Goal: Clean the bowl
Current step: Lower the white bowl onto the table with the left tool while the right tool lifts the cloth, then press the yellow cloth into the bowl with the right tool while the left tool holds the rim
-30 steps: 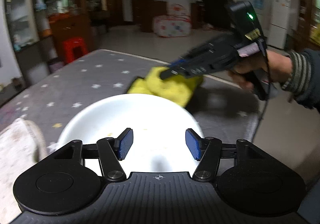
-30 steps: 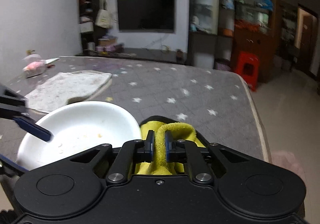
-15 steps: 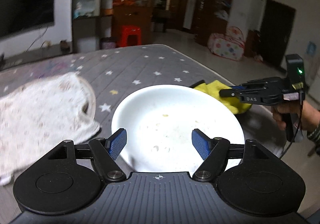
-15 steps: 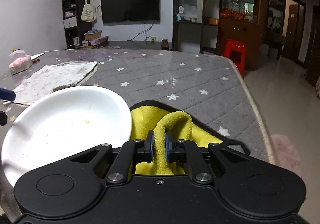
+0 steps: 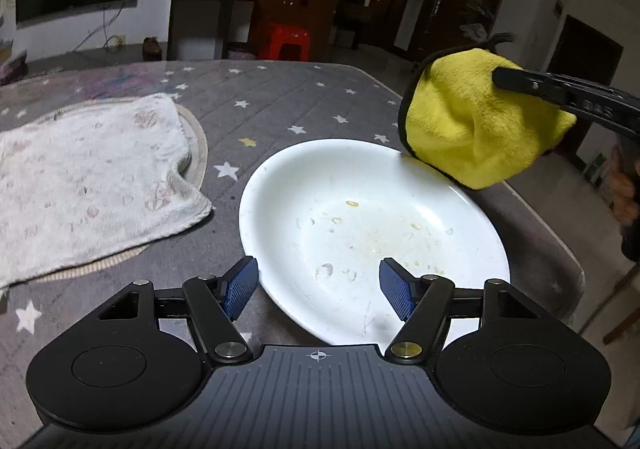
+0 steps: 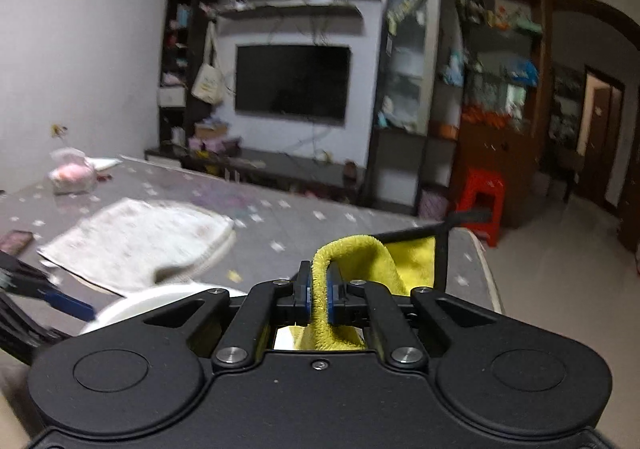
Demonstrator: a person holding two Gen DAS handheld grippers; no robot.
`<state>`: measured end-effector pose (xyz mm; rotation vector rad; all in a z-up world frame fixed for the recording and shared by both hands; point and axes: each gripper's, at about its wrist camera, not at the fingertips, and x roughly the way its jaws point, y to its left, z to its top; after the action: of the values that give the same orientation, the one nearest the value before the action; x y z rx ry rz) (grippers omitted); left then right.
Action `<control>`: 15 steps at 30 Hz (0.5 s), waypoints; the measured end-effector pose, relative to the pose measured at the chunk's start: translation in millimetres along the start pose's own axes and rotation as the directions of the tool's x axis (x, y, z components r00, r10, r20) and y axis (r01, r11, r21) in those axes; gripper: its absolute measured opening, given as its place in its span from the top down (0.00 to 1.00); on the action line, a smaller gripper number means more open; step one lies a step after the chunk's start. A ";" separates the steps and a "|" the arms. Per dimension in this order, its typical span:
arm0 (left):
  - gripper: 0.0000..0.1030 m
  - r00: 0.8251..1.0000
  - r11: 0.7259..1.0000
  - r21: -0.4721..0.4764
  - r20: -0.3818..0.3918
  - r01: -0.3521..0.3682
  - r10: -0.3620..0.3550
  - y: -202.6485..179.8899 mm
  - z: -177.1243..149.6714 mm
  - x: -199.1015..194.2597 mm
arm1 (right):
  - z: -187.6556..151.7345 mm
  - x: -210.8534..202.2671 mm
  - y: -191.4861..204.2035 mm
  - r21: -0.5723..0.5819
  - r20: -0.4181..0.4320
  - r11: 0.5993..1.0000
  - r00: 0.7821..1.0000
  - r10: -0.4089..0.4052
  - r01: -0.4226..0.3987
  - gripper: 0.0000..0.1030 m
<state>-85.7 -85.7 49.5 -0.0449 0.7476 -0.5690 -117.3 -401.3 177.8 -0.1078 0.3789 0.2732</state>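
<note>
Bowl (image 5: 372, 233) soiled, on bench (image 5: 280, 109) | right tool (image 6: 318, 295) clamping yellow cloth (image 5: 476, 121), now lifted off bench above far rim | left tool (image 5: 318, 285) wide, straddling near rim | wiping looks imminent

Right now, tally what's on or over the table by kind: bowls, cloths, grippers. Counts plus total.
Bowls: 1, the white bowl, with specks of residue inside.
Cloths: 2, the yellow cloth held up at the bowl's far rim, and the white towel lying flat.
Grippers: 2, the left gripper open at the near rim, the right gripper pinching the yellow cloth.
Total: 5
</note>
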 end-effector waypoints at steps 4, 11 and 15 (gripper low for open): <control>0.35 1.000 0.999 -0.041 -0.008 0.001 -0.001 2.7 -4.5 -0.5 | -0.4 -5.1 20.1 -0.013 0.010 0.998 0.998 0.061 -0.061 0.93; 0.42 1.000 0.998 -0.051 -0.020 -0.024 0.023 -2.8 -8.1 0.7 | -36.9 13.5 47.2 -0.044 -0.122 0.990 0.984 0.127 -0.133 0.93; 0.63 0.998 0.997 -0.070 -0.055 -0.043 0.040 -0.6 -10.3 7.5 | -54.5 31.0 53.0 -0.033 -0.192 0.989 0.972 0.136 -0.145 0.93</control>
<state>-88.3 -88.3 37.3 -0.0798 0.8192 -0.5057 -123.6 -351.4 112.9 -0.1540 0.5708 0.4136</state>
